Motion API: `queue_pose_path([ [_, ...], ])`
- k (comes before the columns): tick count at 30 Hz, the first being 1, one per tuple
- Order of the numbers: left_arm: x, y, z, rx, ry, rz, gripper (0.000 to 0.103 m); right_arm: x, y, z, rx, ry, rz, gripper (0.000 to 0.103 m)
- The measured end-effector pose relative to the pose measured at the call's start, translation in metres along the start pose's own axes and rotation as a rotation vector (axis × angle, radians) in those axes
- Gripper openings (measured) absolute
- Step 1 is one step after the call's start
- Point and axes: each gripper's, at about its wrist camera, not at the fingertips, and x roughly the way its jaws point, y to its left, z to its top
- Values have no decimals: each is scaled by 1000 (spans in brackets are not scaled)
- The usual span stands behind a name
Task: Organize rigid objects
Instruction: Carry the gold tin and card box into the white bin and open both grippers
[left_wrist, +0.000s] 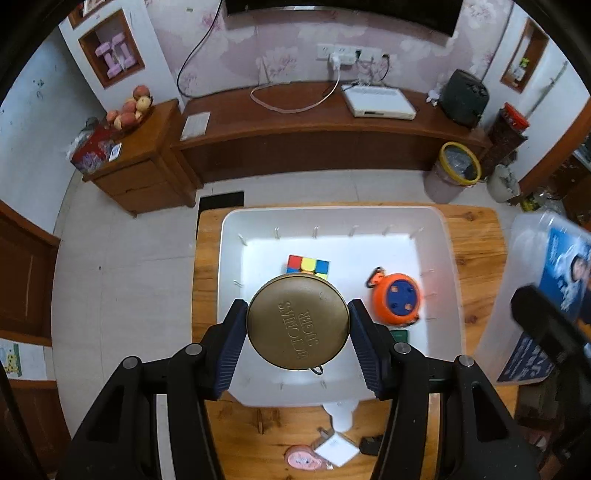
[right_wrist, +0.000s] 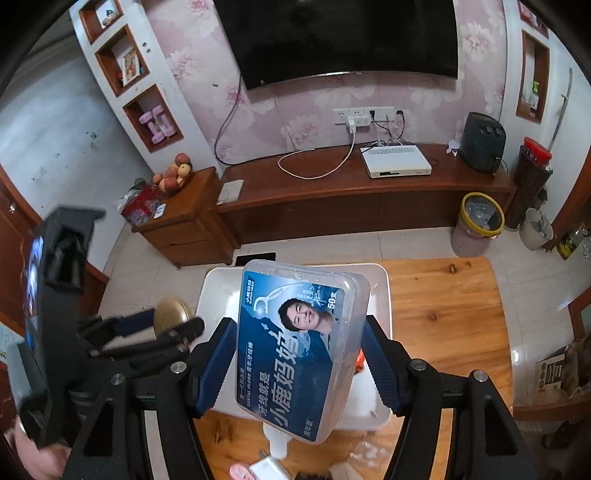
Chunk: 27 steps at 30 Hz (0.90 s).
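Note:
My left gripper (left_wrist: 297, 325) is shut on a round gold tin (left_wrist: 297, 324) with embossed lettering, held in the air above the white bin (left_wrist: 448, 266). Inside the bin lie a colour cube (left_wrist: 307, 265) and an orange round toy (left_wrist: 397, 299). In the right wrist view, my right gripper (right_wrist: 300, 354) is shut on a clear plastic dental floss box (right_wrist: 295, 350) with a blue label, also held over the white bin (right_wrist: 386, 295). The left gripper with the gold tin (right_wrist: 170, 314) shows at the left of that view. The floss box (left_wrist: 546, 291) appears at the right edge of the left wrist view.
The bin stands on a wooden table (left_wrist: 476, 258). Small items lie at the table's near edge: a pink piece (left_wrist: 301, 459), a white card (left_wrist: 338, 450), a white bottle (left_wrist: 341, 415). Beyond are a TV bench (left_wrist: 314, 122), a wooden cabinet (left_wrist: 144, 166) and a yellow-rimmed bucket (left_wrist: 456, 170).

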Motion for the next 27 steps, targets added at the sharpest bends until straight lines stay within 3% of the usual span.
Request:
queue_pose_path([
  [5,54,6,-6,13,76,49,59,62,0,-2,5,80,-28,68],
  [12,106,15,-20,5,172,69,59,140,-5,-38,2,231,-66,68],
  [22,131,10,-35,36,224,37,59,173,-9,-66,-8,310,-76,69],
  [24,134,13,-37,14,248,20,64,172,-9,-69,-2,317,-77,72],
  [26,134,19,-39,-18,261,6,83,168,-9,-70,1,312,-86,77],
  [27,132,21,-40,-25,257,2,87,168,-9,-70,3,307,-88,80],
])
